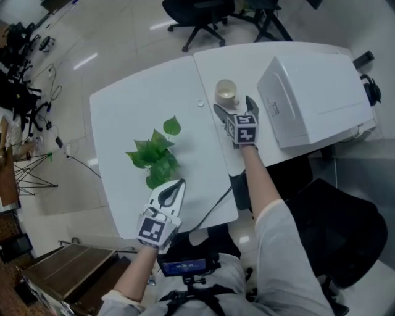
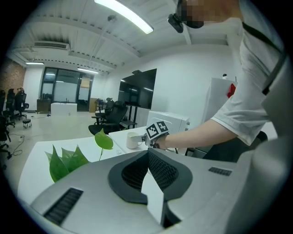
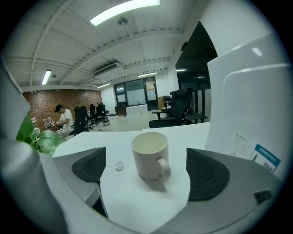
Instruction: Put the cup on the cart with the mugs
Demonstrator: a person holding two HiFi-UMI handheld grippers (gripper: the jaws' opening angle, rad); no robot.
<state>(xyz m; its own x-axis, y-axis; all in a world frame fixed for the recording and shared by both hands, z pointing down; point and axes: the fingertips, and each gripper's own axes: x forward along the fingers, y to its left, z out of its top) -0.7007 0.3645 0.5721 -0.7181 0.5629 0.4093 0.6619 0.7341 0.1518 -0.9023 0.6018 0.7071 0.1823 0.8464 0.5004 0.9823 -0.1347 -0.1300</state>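
Note:
A cream cup (image 1: pixel 226 92) with a handle stands upright on the white table (image 1: pixel 136 105), near its far side. My right gripper (image 1: pixel 233 105) is just short of it, open wide. In the right gripper view the cup (image 3: pixel 150 155) stands between and just beyond the two dark pads (image 3: pixel 89 165), touching neither, its handle turned toward the camera. My left gripper (image 1: pixel 179 183) hovers over the table's near edge with its jaws together and nothing in them. From the left gripper view I see the closed tips (image 2: pixel 149 153), and beyond them the cup (image 2: pixel 133 140) and the right hand.
A leafy green plant (image 1: pixel 157 154) lies mid-table between the grippers. A big white box-shaped appliance (image 1: pixel 315 99) stands right of the cup. A small clear round piece (image 1: pixel 200 103) lies left of the cup. Black office chairs (image 1: pixel 197 15) stand beyond the table, and another (image 1: pixel 336 228) is at the near right.

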